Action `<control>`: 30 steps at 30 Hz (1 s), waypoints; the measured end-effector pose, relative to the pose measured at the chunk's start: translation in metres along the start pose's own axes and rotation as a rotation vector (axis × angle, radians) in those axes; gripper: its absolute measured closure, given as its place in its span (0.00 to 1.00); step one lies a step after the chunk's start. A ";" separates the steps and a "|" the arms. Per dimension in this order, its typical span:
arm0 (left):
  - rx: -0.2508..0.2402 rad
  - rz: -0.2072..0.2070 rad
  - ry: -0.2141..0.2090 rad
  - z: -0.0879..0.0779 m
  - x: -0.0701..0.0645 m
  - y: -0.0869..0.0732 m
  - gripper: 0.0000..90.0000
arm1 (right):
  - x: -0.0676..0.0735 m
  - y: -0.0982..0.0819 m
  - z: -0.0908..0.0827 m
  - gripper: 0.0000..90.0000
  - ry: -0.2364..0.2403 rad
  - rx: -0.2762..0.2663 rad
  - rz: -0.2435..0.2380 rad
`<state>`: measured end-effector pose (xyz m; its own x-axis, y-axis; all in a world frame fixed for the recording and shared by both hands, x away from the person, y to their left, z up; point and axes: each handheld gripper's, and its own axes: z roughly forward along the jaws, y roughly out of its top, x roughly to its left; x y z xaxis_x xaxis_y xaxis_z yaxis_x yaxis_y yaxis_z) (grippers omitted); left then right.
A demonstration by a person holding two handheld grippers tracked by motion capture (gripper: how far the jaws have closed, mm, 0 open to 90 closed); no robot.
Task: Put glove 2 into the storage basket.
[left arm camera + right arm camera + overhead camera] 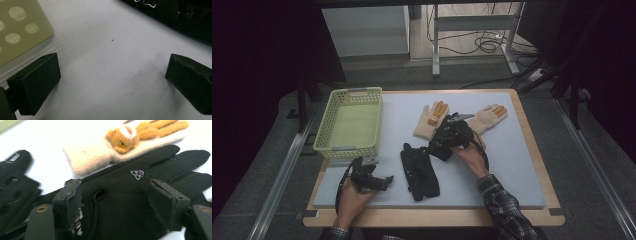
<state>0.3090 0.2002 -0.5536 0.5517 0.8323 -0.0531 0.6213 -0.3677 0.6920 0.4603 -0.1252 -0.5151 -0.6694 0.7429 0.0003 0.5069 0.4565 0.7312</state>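
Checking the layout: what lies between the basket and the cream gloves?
Bare table. In the high view nothing lies between the basket and the nearer cream glove; the black gloves lie closer to the person.

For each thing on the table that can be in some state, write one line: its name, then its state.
Pale green plastic basket: upright, nothing inside.
Black fabric glove nearer the person: flat on the mat, not gripped.
Second black fabric glove: between the right gripper's fingers, not pinched.
Two cream knitted gloves: flat.
Left gripper: open over bare mat.
Right gripper: open.
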 end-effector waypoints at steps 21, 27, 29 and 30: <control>0.002 -0.002 0.000 0.000 0.000 0.000 0.00 | 0.001 -0.004 0.007 0.90 -0.078 0.024 -0.082; 0.002 -0.002 0.000 0.000 0.000 0.000 0.00 | -0.003 -0.005 -0.008 0.91 -0.076 -0.010 -0.095; 0.002 -0.002 0.000 0.000 0.000 0.000 0.00 | -0.005 -0.004 -0.015 0.93 -0.070 -0.019 -0.095; 0.002 0.000 0.000 0.000 0.000 0.000 0.00 | -0.007 -0.004 -0.023 0.93 -0.052 -0.031 -0.093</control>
<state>0.3090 0.2002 -0.5536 0.5518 0.8323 -0.0526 0.6219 -0.3686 0.6909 0.4502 -0.1436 -0.5026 -0.6830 0.7230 -0.1038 0.4264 0.5101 0.7470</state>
